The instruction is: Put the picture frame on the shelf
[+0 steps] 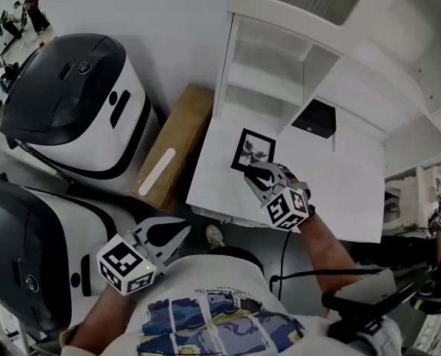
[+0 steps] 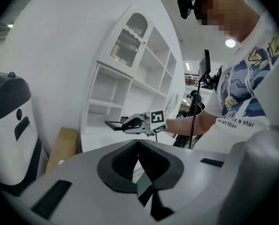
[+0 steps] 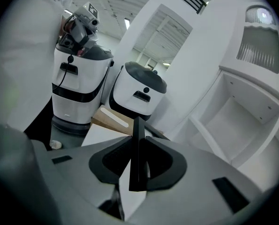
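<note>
Right gripper (image 1: pixel 263 178): jaws clamped on near edge of picture frame (image 1: pixel 253 151); frame sits edge-on between jaws in right gripper view (image 3: pixel 137 153). Right forearm (image 1: pixel 325 243) stretched forward toward shelf unit (image 1: pixel 268 76). Frame over shelf unit's white ledge (image 1: pixel 219 167), before lower open compartment; contact not determinable. Left gripper (image 1: pixel 181 234): jaws pressed together, nothing between; held low at torso, well short of shelf unit.

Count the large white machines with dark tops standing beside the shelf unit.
2. One machine stands by the wall next to the cardboard box; the other machine is nearer the person, beside the left gripper. Others may lie out of view.
</note>
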Demonstrator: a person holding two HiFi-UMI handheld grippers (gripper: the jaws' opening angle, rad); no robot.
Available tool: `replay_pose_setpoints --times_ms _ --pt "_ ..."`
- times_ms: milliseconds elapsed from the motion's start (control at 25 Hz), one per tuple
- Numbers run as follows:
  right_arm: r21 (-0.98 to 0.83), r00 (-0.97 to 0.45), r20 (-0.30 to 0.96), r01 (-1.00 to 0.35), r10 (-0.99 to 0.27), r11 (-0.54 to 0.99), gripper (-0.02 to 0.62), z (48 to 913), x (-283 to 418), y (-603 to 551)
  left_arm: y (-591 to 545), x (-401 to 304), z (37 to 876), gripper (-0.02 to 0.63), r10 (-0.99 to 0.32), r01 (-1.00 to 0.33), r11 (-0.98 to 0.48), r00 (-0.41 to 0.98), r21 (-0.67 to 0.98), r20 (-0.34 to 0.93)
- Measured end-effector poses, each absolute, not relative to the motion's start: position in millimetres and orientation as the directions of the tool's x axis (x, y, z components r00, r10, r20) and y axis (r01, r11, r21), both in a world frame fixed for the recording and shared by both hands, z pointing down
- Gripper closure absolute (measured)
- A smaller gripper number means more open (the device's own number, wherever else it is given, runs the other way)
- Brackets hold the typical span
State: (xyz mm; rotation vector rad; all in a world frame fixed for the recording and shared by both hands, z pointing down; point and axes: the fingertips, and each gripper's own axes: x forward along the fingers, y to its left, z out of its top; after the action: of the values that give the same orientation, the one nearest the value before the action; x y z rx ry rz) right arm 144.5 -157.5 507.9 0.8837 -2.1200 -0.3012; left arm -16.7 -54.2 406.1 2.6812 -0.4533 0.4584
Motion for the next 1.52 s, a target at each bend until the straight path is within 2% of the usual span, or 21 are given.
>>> replay_pose_setpoints --times_ms 680,1520 --pt "0.476 -0.418 0.592 -0.509 -0.689 0.717 0.491 584.6 199.3 -312.2 -114.3 4.6 409.5 0.594 -0.428 -0.571 -0.768 0.795 0.291 0.431" --pt "0.433 -0.305 0.651 -0.603 -0.695 0.670 0.491 655.7 230.2 -405.5 -131.2 -0.6 425.4 0.594 -0.487 -0.671 -0.672 0.719 0.313 0.495"
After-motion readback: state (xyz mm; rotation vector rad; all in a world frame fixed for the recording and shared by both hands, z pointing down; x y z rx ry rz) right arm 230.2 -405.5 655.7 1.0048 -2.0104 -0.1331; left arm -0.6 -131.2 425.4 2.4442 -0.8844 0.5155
